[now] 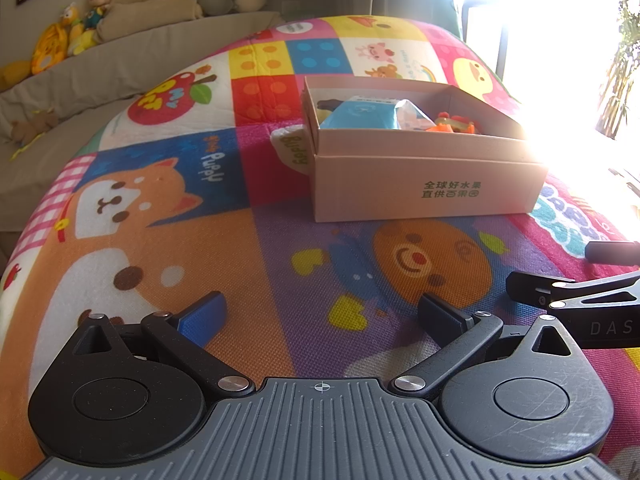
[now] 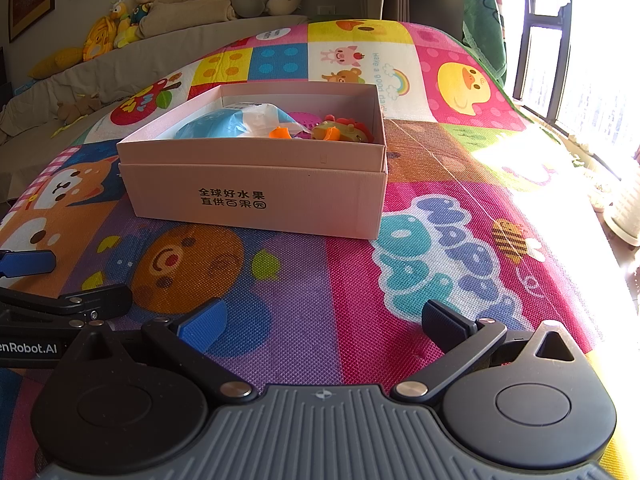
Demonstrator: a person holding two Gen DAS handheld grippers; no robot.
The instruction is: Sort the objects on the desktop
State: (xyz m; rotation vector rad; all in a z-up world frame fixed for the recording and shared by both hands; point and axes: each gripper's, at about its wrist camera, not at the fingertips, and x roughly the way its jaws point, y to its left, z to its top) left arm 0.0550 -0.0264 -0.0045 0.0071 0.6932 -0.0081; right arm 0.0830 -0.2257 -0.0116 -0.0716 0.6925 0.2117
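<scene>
A pink cardboard box [image 1: 424,184] [image 2: 256,196] with green printed characters stands on the colourful cartoon play mat [image 1: 224,240] [image 2: 360,272]. Inside it lie a blue-and-white packet [image 1: 360,116] [image 2: 228,122], an orange toy [image 1: 452,124] [image 2: 340,130] and a pink item [image 2: 302,120]. My left gripper [image 1: 320,312] is open and empty, low over the mat in front of the box. My right gripper [image 2: 324,320] is open and empty, also in front of the box, to the right of the left one.
A grey sofa [image 1: 100,68] with plush toys [image 1: 76,32] and cushions runs behind the mat. A bright window [image 2: 580,48] is at the right. A white pot [image 2: 628,208] stands past the mat's right edge.
</scene>
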